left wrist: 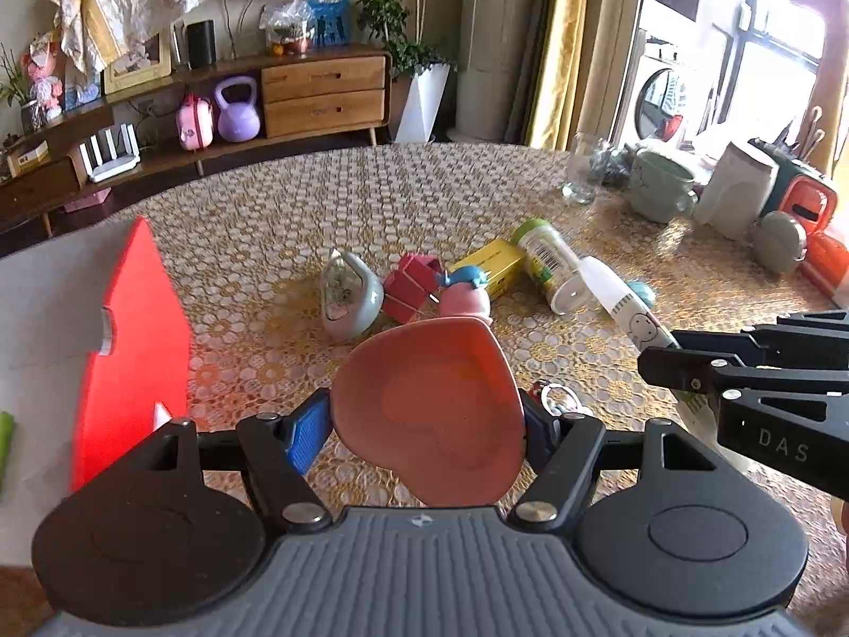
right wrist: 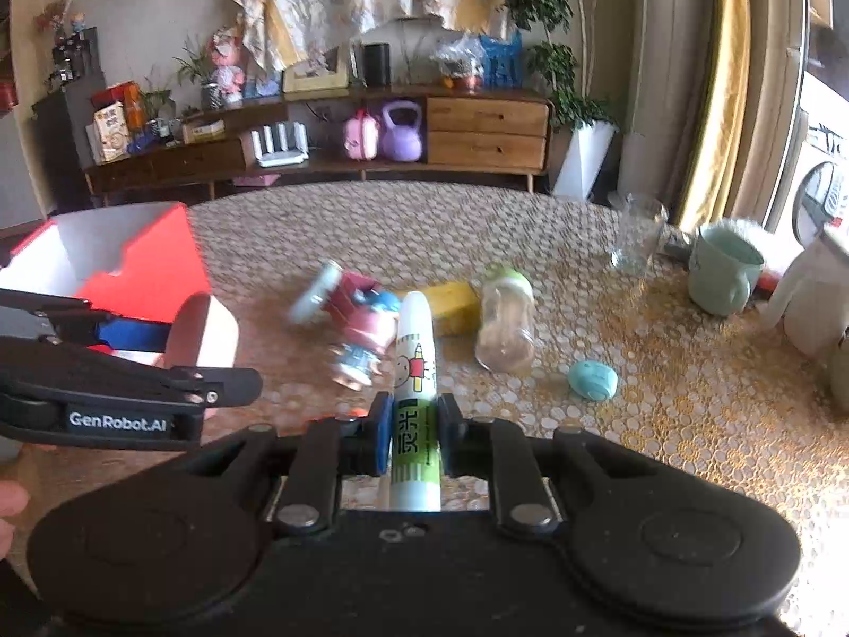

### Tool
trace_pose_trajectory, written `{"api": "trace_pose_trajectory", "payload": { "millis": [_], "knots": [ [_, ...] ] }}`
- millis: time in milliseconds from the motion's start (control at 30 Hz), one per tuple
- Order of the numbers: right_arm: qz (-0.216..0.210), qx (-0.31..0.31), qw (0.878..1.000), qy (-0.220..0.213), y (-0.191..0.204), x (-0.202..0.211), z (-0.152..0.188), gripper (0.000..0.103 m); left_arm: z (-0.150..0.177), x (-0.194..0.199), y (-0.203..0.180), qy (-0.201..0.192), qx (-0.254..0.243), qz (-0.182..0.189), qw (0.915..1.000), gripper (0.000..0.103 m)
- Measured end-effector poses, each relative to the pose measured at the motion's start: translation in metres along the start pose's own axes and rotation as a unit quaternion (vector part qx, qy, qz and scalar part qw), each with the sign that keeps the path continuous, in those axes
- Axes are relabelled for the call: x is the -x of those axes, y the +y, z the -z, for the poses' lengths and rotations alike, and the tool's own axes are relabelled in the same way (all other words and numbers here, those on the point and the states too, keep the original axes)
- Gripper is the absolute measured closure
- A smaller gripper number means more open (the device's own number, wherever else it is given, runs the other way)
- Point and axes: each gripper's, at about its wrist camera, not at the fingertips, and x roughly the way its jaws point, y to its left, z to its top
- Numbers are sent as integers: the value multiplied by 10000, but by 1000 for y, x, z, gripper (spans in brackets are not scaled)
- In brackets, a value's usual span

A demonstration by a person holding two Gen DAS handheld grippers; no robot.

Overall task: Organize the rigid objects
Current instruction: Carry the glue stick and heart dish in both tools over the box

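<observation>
1 pink dish (left wrist: 430, 414), 1 glue stick (right wrist: 416, 371), both clawed

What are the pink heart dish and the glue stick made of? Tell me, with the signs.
Pink heart dish: probably ceramic or melamine; smooth, evenly coloured, softly glossy, with a thick rounded rim. Glue stick: likely plastic; a white glossy tube with a printed green label.

We see a box (left wrist: 132, 350) at the table's (left wrist: 318, 201) left, toys (left wrist: 414, 292) clustered mid-table, bottle (left wrist: 546, 260) right of them, mug (left wrist: 663, 186) far right behind.
</observation>
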Motion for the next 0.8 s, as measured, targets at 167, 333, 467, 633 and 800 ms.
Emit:
{"api": "trace_pose_trajectory", "payload": {
  "millis": [167, 333, 467, 633, 800],
  "knots": [
    [-128, 167, 9997, -123, 25, 26, -10, 86, 0, 38, 4, -129, -98, -9, 9999, 32],
    [-238, 250, 9991, -244, 50, 44, -18, 86, 3, 70, 16, -163, -130, -132, 9997, 32],
    [-420, 333, 9982, -255, 70, 51, -26, 86, 5, 90, 34, -172, -65, -212, 9996, 32],
    [-609, 453, 9968, -255, 98, 50, -38, 86, 7, 107, 64, -154, 61, -356, 9992, 32],
    [-771, 559, 9952, -229, 127, 42, -49, 86, 9, 122, 99, -189, 170, -567, 9981, 32]
  ]
}}
